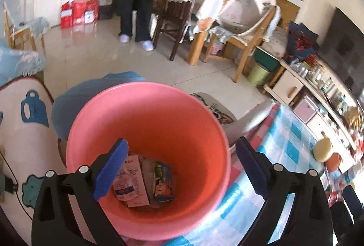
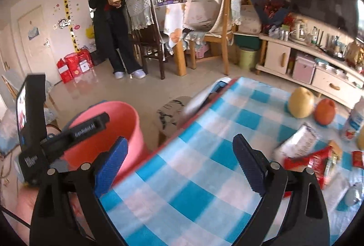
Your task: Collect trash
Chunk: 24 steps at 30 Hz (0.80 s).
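Left gripper [image 1: 182, 168] over pink bin [image 1: 147, 109], jaws wide, empty; dumped wrappers [image 1: 142, 180] lie at bottom. Right gripper [image 2: 179, 164] jaws wide too, nothing between, aimed over counter [image 2: 182, 177]. More trash [image 2: 311, 161] at 3 o'clock, likely next.

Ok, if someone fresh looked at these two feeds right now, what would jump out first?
The big pink bucket fills the left wrist view, with crumpled packets lying at its bottom beneath the open, empty left tongs. In the right wrist view, the blue-checked tablecloth dominates under the open right tongs, with a red wrapper and a white carton lying at its right side.
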Motion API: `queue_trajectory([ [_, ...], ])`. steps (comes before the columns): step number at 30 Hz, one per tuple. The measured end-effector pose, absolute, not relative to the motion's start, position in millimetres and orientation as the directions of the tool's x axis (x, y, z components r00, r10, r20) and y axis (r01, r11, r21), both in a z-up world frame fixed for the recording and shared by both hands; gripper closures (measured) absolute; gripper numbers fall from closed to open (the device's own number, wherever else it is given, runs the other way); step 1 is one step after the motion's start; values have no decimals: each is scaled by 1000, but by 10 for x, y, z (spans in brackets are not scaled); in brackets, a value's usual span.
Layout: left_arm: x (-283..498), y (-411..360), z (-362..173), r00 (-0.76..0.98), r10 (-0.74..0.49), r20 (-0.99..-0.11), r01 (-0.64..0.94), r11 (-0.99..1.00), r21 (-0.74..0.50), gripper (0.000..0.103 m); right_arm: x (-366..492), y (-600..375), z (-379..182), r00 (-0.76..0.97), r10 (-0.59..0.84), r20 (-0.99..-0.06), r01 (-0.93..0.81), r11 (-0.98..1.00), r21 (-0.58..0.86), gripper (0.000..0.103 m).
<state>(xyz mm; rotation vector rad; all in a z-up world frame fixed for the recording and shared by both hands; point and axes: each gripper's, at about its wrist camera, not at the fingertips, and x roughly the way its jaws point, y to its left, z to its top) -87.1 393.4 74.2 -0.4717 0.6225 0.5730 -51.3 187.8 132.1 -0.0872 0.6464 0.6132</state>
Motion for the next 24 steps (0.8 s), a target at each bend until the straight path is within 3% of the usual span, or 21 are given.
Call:
queue_trajectory([
  [9, -866, 3364, 850, 729, 296, -617, -512, 835, -204, 7, -779, 1343, 1269, 685, 430, -589, -513, 858, 30, 8],
  [24, -895, 2581, 929, 776, 200, -598, -363, 917, -164, 7, -983, 564, 1334, 732, 376, -569, -442, 897, 24, 8],
])
